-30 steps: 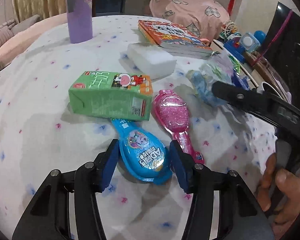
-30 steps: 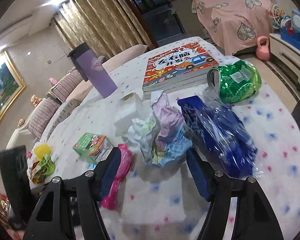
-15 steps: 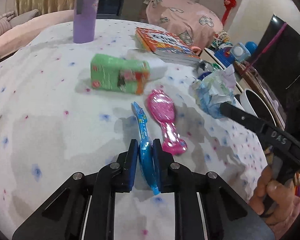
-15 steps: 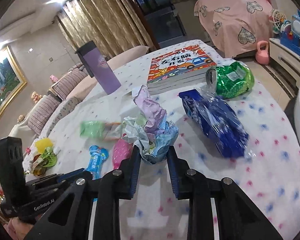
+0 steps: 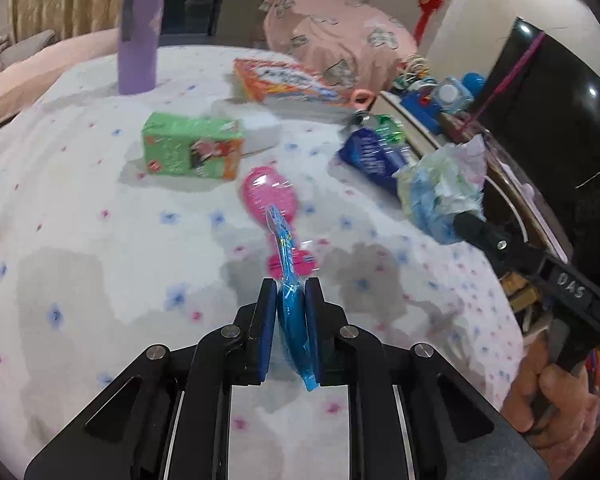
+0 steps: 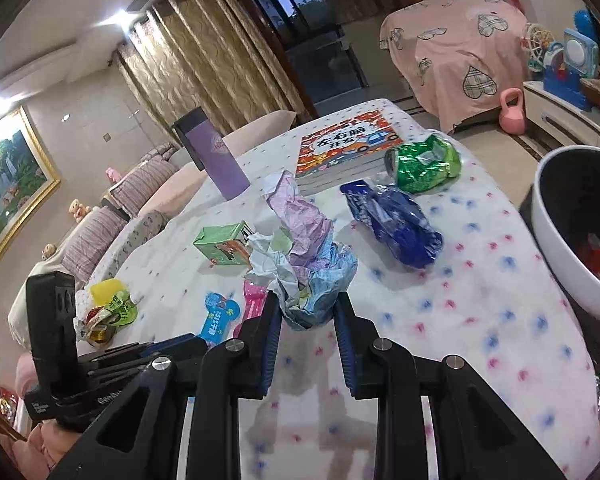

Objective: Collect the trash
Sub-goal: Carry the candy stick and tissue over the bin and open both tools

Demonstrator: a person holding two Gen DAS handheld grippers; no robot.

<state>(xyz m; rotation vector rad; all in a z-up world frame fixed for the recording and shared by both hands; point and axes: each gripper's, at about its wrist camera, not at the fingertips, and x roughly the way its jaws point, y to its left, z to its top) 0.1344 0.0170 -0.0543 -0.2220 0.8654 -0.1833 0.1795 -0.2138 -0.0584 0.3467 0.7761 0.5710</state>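
Both grippers are loaded: your left gripper point(image 5: 291, 320) clamps the blue wrapper point(image 5: 288, 280), your right gripper point(image 6: 307, 316) the crumpled paper wad point(image 6: 304, 264); carry both to the bin point(image 6: 560, 248)

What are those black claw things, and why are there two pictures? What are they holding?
A person holds two grabbing tools, one in each hand, with a camera on each. One picture looks along the left claw, the other along the right claw. The left claw pinches a flat blue wrapper. The right claw squeezes a crumpled paper ball. On the flowered tablecloth lie a green carton, a pink hairbrush, a blue bag, a green bag, a book and a purple bottle. A white bin waits beside the table.
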